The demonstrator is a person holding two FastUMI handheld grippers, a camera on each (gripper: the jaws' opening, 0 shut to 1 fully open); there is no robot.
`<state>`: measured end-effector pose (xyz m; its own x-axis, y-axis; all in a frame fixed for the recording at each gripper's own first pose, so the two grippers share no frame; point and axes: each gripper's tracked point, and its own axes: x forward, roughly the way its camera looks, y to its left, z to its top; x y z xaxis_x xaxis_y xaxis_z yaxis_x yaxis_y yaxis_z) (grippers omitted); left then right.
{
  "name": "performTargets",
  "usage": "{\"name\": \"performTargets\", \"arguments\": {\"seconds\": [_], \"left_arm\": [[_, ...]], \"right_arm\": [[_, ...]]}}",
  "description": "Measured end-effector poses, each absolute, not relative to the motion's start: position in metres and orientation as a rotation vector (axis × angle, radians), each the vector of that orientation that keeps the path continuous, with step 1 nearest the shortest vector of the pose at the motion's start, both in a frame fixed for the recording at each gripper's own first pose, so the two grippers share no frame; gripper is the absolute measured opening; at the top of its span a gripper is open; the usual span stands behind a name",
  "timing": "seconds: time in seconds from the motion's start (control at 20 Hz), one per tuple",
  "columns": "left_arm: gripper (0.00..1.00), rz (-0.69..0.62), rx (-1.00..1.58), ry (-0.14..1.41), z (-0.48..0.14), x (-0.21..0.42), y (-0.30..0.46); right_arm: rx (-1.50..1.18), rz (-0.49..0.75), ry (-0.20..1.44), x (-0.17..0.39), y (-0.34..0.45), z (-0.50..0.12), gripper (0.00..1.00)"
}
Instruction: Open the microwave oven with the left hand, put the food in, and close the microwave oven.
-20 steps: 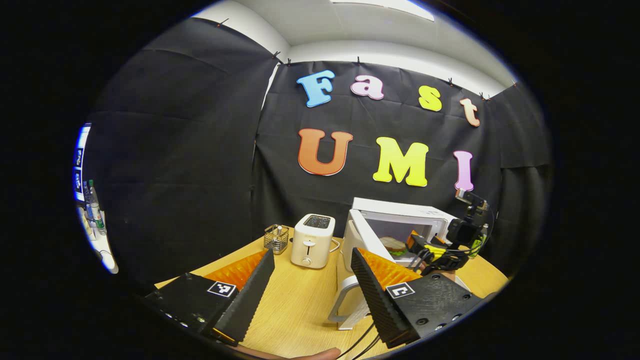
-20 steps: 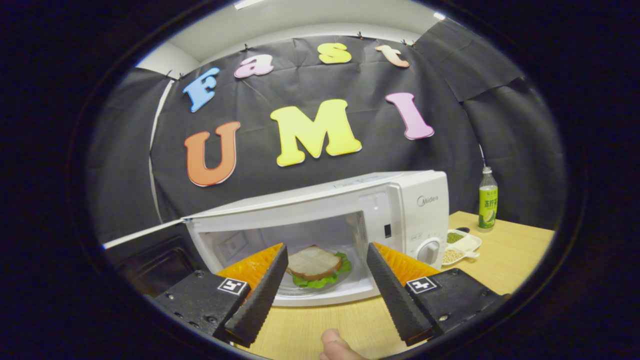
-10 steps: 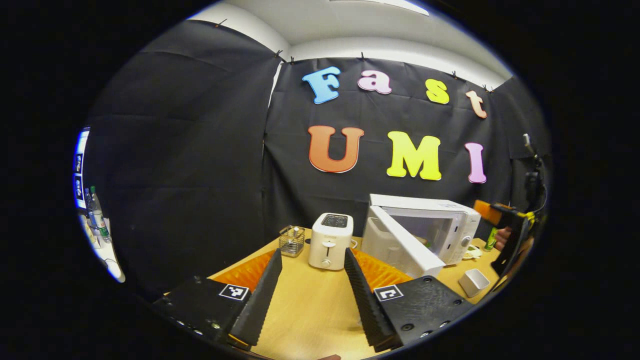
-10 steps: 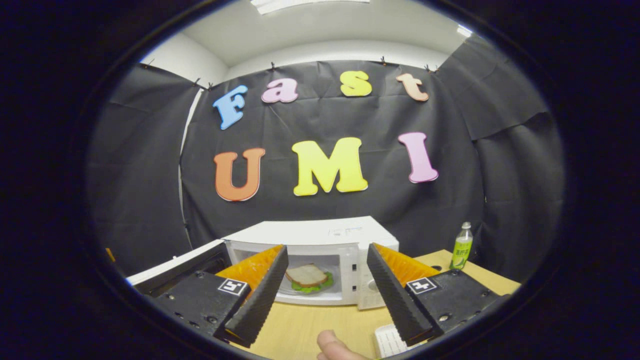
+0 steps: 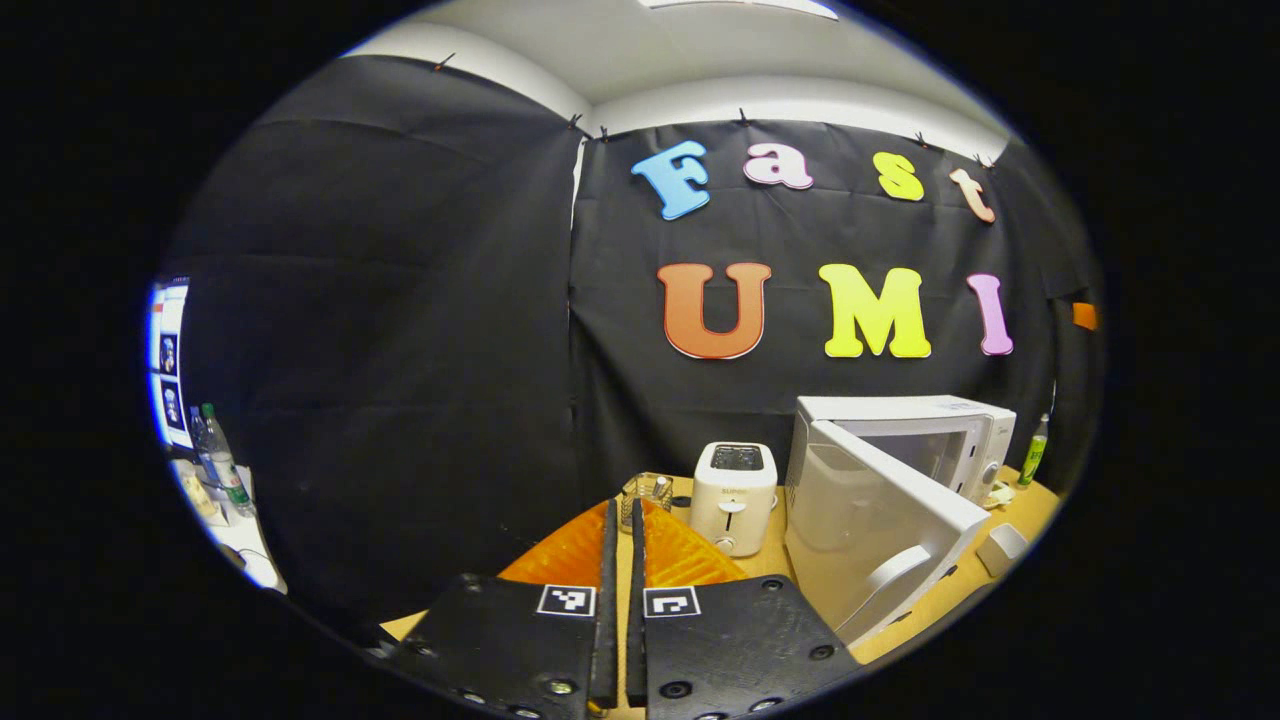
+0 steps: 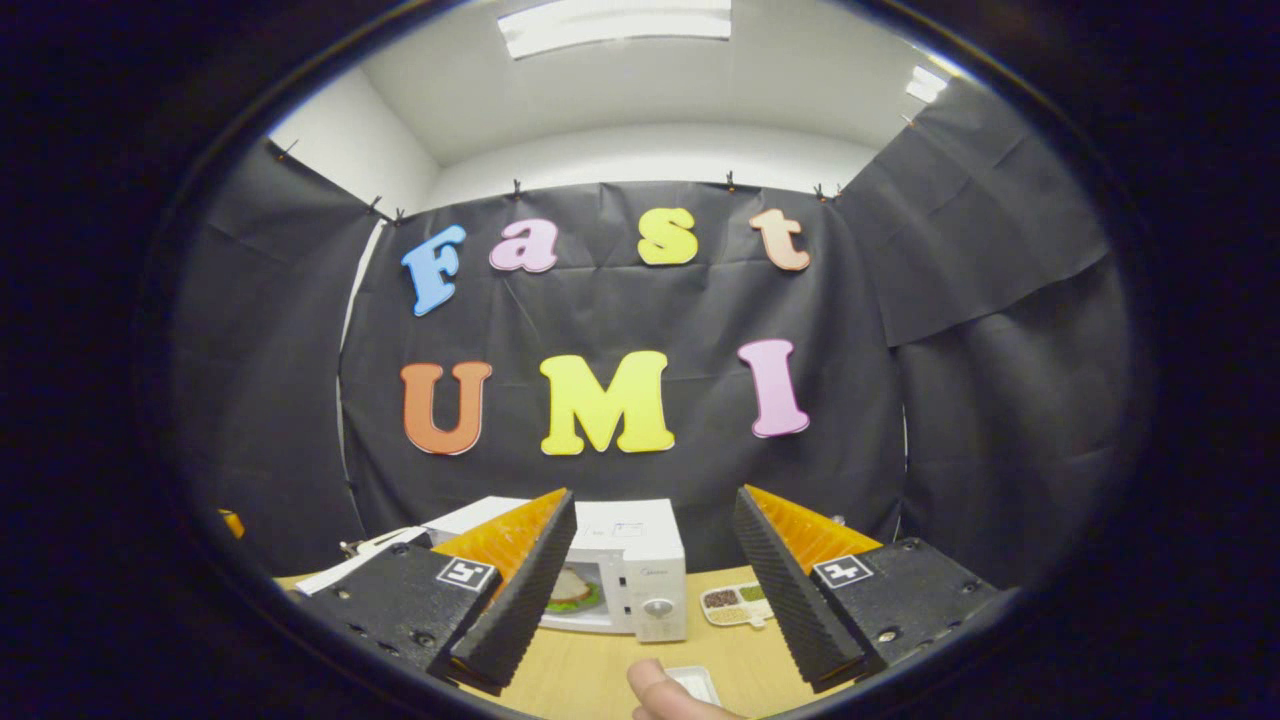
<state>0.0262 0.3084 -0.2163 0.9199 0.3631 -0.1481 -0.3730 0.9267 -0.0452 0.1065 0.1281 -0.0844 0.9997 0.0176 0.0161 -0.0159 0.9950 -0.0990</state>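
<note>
Left gripper view: left tongs (image 5: 620, 600) together, level, short of microwave door (image 5: 880, 540); right tongs (image 6: 650, 590) apart

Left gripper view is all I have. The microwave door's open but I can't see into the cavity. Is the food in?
Observer: Yes. The right gripper view shows the sandwich inside the microwave.
Operator: Right gripper holding anything?
Observer: No. The right gripper is open, with nothing between its fingers.
Operator: Anything near the control side?
Observer: A divided dish with small grains lies on the table, just right of the microwave.
</note>
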Motion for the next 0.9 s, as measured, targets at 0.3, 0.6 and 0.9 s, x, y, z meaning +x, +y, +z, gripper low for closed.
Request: {"name": "performTargets", "arguments": {"seconds": [0.3, 0.6, 0.9], "left_arm": [[0.0, 0.289, -0.1, 0.139, -0.237, 0.036, 0.302], [0.0, 0.136, -0.161, 0.113, -0.248, 0.052, 0.259], [0.0, -0.075, -0.097, 0.091, -0.259, 0.063, 0.189]], "right_arm": [[-0.135, 0.032, -0.028, 0.1, 0.124, -0.081, 1.0], [-0.125, 0.04, 0.017, 0.101, 0.115, -0.094, 0.91], [-0.077, 0.073, 0.031, 0.105, 0.098, -0.101, 0.92]]}}
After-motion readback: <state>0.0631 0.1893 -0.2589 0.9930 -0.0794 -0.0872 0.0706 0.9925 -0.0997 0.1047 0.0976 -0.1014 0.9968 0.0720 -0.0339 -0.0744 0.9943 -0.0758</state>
